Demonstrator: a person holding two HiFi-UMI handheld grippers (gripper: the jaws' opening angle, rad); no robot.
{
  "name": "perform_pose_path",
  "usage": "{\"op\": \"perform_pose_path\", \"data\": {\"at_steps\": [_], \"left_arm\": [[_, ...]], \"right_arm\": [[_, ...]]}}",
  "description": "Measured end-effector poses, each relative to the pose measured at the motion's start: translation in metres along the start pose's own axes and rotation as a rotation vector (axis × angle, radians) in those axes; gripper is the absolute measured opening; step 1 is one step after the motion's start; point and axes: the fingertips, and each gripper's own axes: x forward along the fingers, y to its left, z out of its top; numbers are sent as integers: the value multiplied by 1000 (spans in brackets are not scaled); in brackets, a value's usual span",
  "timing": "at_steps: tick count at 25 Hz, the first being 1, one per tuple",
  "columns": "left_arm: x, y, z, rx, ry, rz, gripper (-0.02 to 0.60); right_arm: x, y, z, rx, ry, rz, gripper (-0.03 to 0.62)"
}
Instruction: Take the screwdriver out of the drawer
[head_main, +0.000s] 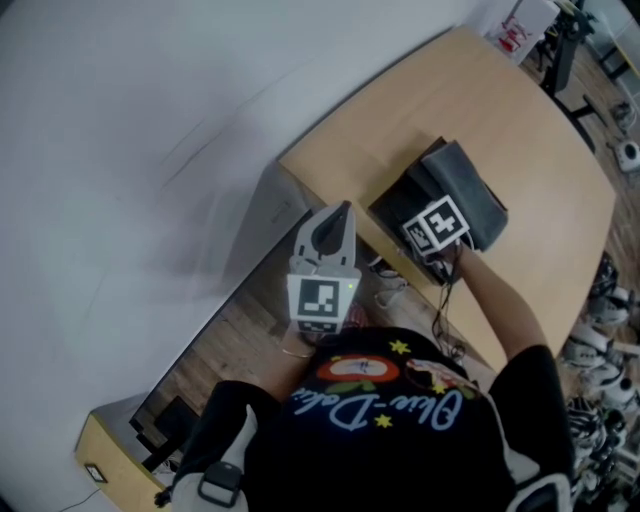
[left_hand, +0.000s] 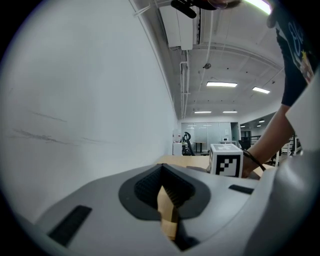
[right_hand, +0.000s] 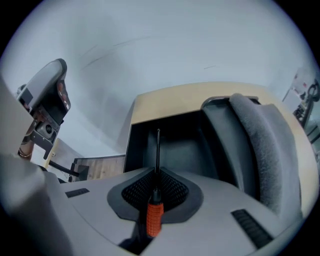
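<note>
The screwdriver (right_hand: 154, 216) has an orange ribbed handle and a thin dark shaft that points away from me. My right gripper (right_hand: 157, 175) is shut on it at the top of the handle. The shaft tip hangs over the dark open drawer (right_hand: 175, 145) set in the wooden desk (right_hand: 165, 102). In the head view the right gripper's marker cube (head_main: 437, 226) sits above the drawer (head_main: 398, 207). My left gripper (head_main: 344, 209) hovers off the desk's near edge with its jaws together and nothing in them; the left gripper view shows it (left_hand: 162, 172) the same way.
A grey felt-like box (right_hand: 260, 135) stands right beside the drawer, and the head view shows this box (head_main: 472, 195) too. A white wall (head_main: 150, 120) runs along the desk's left. Wooden floor (head_main: 240, 330) and a low cabinet (head_main: 120, 440) lie below. Chairs and gear crowd the far right.
</note>
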Motion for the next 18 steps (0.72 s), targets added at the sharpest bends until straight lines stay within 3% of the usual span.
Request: {"op": "perform_pose_path", "data": {"at_steps": [5,10,18], "left_arm": [[6,-7,0,33,9,-36,0],[14,-13,2,57,11,-71,0],[27,-28,9,99,2,-154,0]], "right_arm": [[-29,-5,13,51,-155,-42,31],[-60,-8,28,42,-319,-152,31],[-112,-11,38,157,-584,-245,31]]}}
